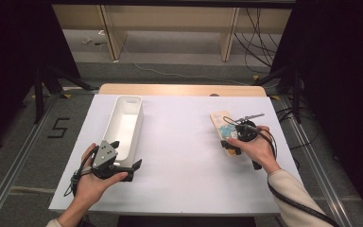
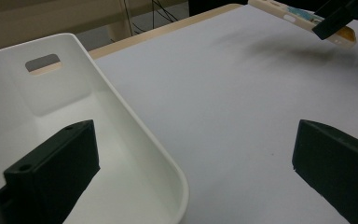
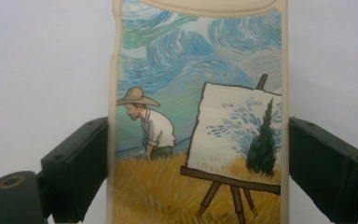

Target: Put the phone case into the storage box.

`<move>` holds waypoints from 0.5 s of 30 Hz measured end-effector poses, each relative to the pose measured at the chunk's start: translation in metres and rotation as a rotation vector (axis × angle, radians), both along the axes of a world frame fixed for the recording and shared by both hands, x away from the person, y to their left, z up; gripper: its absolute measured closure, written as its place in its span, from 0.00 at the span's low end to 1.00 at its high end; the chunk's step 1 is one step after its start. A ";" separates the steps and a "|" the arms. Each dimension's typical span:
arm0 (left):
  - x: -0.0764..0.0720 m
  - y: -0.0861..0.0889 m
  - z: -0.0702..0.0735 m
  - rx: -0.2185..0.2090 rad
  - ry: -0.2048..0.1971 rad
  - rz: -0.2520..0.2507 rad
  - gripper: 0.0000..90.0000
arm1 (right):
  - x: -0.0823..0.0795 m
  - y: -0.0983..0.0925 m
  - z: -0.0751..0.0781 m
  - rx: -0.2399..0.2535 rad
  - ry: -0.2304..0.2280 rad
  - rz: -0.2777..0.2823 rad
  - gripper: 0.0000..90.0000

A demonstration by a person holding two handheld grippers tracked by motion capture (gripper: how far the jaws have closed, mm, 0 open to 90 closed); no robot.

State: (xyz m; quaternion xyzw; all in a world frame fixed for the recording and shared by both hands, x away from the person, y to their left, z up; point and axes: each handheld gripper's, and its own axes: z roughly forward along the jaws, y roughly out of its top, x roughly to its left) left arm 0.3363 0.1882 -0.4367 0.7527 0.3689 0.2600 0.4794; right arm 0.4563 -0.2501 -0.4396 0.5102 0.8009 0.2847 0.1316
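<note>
I take the white table [image 1: 179,165] as base surface and the white bin [image 1: 123,125] as my landmark; every position below is relative to the bin.

White bin: long, open-topped, with a slot handle in its far end wall. It lies lengthwise on the left part of the table. In the left gripper view its rounded near corner [image 2: 168,186] is in the foreground and its inside holds nothing that I can see.

Left gripper [image 1: 123,168]: at the near end of the bin, touching or just beside its near corner; I cannot tell which. Its jaws stand wide apart and released, nothing between the pads. In its own view one jaw is over the bin's interior and the other over bare table outside the bin wall.

Right gripper [image 1: 229,144]: well to the right of the bin, across a stretch of bare table. Its jaws are clenched on the phone case, one pad on each long edge.

Phone case [image 1: 223,127]: cream-rimmed, printed with a painter in a straw hat, an easel and a swirled blue sky [image 3: 196,116]. It is well apart from the bin, on the right side of the table, its long axis pointing away from me. In the left gripper view it appears lifted off the table [image 2: 303,18], with a shadow underneath.
</note>
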 end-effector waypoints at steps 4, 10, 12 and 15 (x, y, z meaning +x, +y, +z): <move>0.000 0.000 0.000 0.000 0.000 0.000 0.00 | -0.003 0.001 0.002 0.020 -0.023 0.013 0.13; 0.000 0.000 0.000 0.002 0.001 0.000 0.00 | -0.007 0.003 0.004 0.050 -0.062 0.039 0.13; 0.000 0.000 0.000 0.002 0.001 0.000 0.00 | -0.008 0.004 0.005 0.058 -0.076 0.046 0.13; 0.000 0.000 0.000 0.002 0.002 0.001 0.00 | -0.010 0.005 0.006 0.069 -0.094 0.055 0.13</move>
